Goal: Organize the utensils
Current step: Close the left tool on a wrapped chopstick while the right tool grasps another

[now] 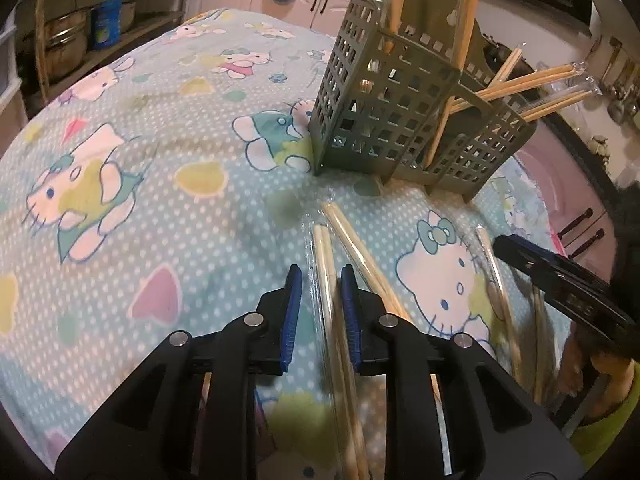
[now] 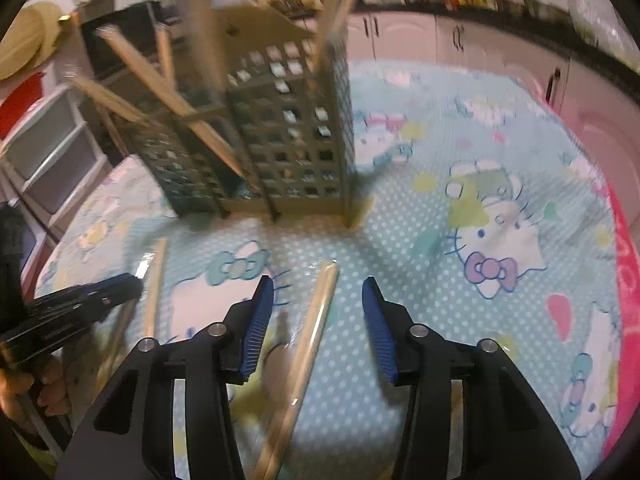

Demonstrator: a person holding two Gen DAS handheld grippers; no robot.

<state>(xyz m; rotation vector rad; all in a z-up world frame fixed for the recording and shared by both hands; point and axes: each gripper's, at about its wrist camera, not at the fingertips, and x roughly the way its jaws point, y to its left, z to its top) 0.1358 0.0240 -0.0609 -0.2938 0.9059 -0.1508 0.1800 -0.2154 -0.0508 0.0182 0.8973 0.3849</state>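
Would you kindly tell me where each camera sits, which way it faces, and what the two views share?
Left wrist: sits on the left gripper, facing along its fingers at wrapped chopsticks lying between them; the right gripper shows at the right edge.
Right wrist: sits on the right gripper, open over another wrapped pair; the left gripper shows at the left edge.
Shared: the green utensil caddy and cartoon tablecloth.

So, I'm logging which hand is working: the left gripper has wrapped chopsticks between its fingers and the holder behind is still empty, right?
Not quite. The left gripper does straddle the wrapped chopsticks, but the holder isn't empty: several chopsticks already stand in it, as the left wrist view shows.
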